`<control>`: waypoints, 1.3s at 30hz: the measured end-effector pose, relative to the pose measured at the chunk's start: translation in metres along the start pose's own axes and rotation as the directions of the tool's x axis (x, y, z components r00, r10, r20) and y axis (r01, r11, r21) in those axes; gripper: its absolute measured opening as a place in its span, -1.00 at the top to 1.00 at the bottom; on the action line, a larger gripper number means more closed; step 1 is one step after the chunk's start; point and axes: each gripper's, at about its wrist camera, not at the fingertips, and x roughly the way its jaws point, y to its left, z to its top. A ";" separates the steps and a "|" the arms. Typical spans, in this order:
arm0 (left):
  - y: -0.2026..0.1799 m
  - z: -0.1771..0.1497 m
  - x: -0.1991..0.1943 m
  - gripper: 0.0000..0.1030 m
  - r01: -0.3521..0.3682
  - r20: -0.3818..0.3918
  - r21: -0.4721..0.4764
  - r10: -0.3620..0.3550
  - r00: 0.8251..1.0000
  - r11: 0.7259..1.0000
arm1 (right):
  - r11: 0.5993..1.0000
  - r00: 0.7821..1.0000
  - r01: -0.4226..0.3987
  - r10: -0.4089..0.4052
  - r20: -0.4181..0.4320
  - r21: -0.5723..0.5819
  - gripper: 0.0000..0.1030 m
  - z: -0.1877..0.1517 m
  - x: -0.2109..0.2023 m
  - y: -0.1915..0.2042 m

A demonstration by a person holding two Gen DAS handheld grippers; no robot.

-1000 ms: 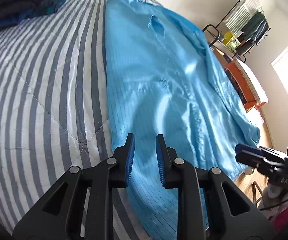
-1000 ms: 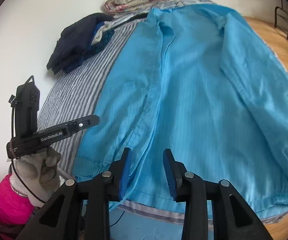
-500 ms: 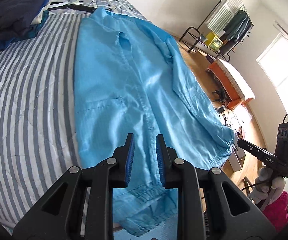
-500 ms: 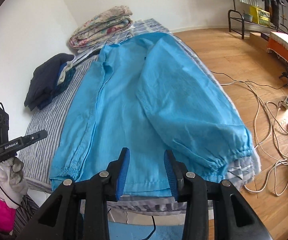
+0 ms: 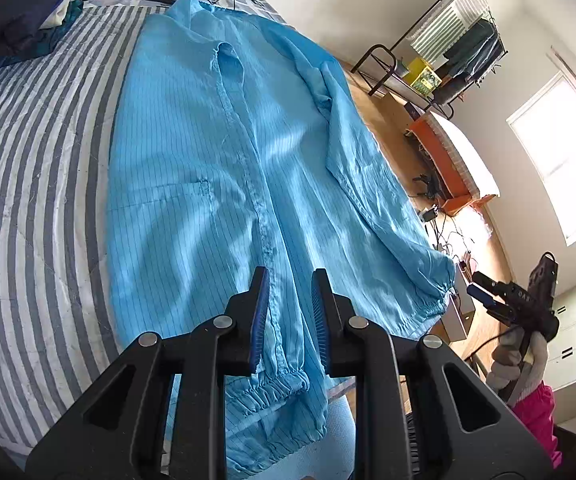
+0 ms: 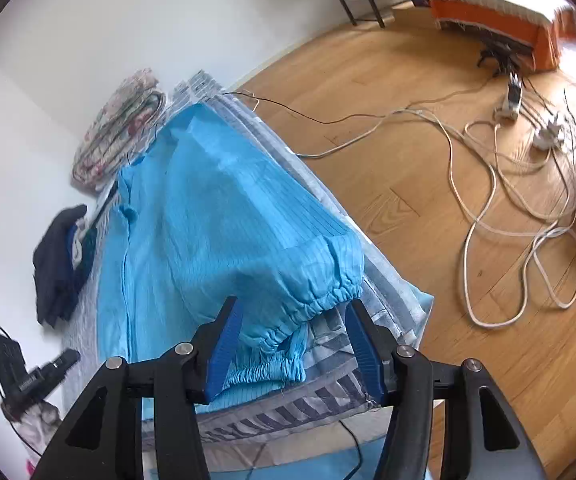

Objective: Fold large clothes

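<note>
The blue garment (image 5: 224, 168) lies spread flat on the striped bed (image 5: 36, 184), no fold made yet. Left tool (image 5: 288, 312) hovers above its hem, narrowly parted, empty. Right tool (image 6: 293, 344) is opening, the gathered cuff (image 6: 319, 296) just ahead, ungripped.

Striped bedspread (image 5: 28, 168); dark clothes pile (image 6: 58, 264); cables (image 6: 487, 208) on wooden floor (image 6: 407, 184).

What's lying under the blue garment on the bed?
The blue garment lies flat on a grey-and-white striped bedcover, which shows beside it and at the bed's near edge under the elastic cuff. Whatever sits beneath the cloth's middle is covered.
</note>
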 end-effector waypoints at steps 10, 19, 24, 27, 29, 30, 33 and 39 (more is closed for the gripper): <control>-0.006 -0.003 0.007 0.60 -0.001 -0.016 0.013 0.002 1.000 1.000 | 0.973 0.996 -0.072 0.080 -0.025 0.218 -0.07 0.016 0.043 -0.039; 0.000 0.000 0.005 0.60 -0.016 -0.008 0.016 0.016 1.000 1.000 | 0.996 0.995 0.070 -0.067 0.070 -0.049 1.00 0.024 0.021 0.017; 0.005 -0.001 -0.001 0.60 -0.013 -0.002 0.008 0.013 1.000 1.000 | 0.977 0.987 0.077 -0.047 0.151 -0.201 1.00 0.023 -0.002 0.063; 0.008 -0.001 -0.003 0.60 -0.012 0.000 0.002 0.012 1.000 1.000 | 0.965 0.987 0.060 -0.019 0.161 -0.254 1.00 0.019 -0.008 0.087; 0.012 -0.003 -0.005 0.60 -0.013 0.001 -0.007 0.013 1.000 1.000 | 0.955 0.989 0.043 0.002 0.150 -0.292 1.00 0.014 -0.009 0.102; 0.014 -0.004 -0.007 0.60 -0.012 0.001 -0.011 0.012 1.000 1.000 | 0.954 0.990 0.029 0.014 0.142 -0.298 1.00 0.012 -0.010 0.104; 0.018 -0.005 -0.011 0.60 -0.014 0.005 -0.011 0.014 1.000 1.000 | 0.971 0.993 -0.010 0.038 0.110 -0.239 0.53 0.008 -0.009 0.091; 0.022 -0.006 -0.012 0.60 -0.016 0.005 -0.009 0.016 1.000 1.000 | 0.997 0.997 -0.065 0.064 0.042 0.029 0.08 0.001 0.006 0.017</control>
